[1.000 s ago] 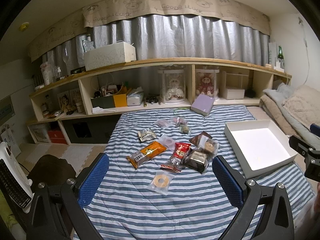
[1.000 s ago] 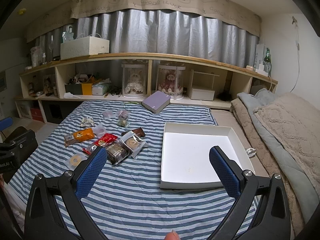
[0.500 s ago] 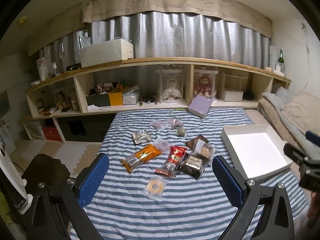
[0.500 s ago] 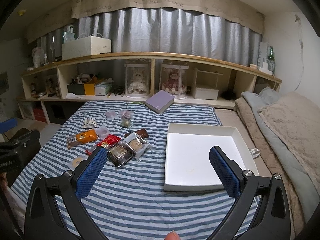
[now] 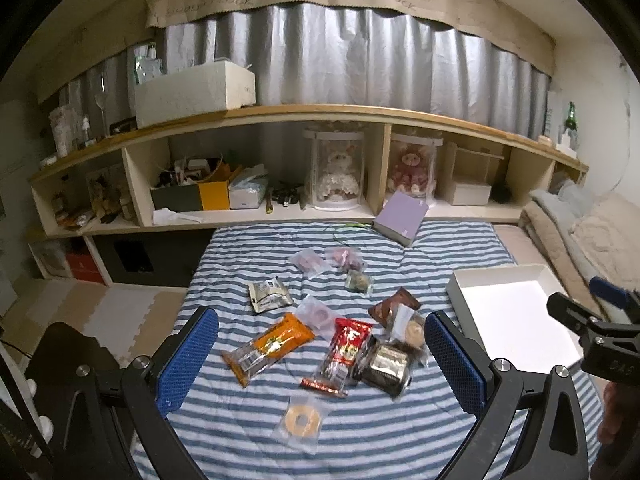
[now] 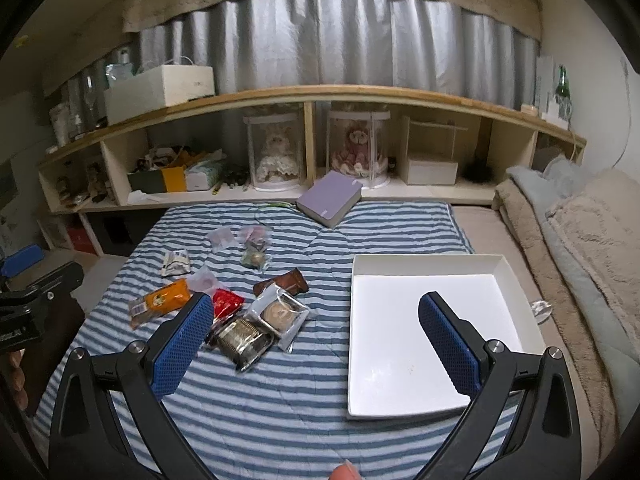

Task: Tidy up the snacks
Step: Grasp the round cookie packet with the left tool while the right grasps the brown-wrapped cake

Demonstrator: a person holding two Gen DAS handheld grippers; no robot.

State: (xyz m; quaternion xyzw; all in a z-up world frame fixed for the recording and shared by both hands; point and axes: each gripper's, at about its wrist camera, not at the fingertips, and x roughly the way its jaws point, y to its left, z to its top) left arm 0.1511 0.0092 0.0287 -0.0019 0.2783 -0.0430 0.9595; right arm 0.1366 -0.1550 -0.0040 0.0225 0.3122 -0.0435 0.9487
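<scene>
Snacks lie loose, box sits bare

Snacks (image 5: 344,344) lie scattered on the striped bed (image 5: 360,432), ahead of the left gripper (image 5: 320,360), whose fingers (image 5: 188,360) stand wide apart, holding nothing. Orange pack (image 5: 268,345), red pack (image 5: 345,347) and ring cookie (image 5: 300,420) lie between those fingers. Right gripper (image 6: 316,340), fingers likewise spread and holding nothing, hovers with the white box (image 6: 424,276) beyond its right finger.

My left gripper (image 5: 320,356) jaws spread wide, nothing between them; snack pile (image 5: 352,340) packed tight ahead, packets overlapping. Ring-biscuit packet (image 5: 300,422) lies alone, bare striped cover (image 5: 400,432) around it. My right gripper (image 6: 316,340) also gaping; white tray (image 6: 508,276) interior bare, low walls only barrier. Purple box (image 6: 332,198) sits far back, near shelf (image 6: 280,98).
</scene>
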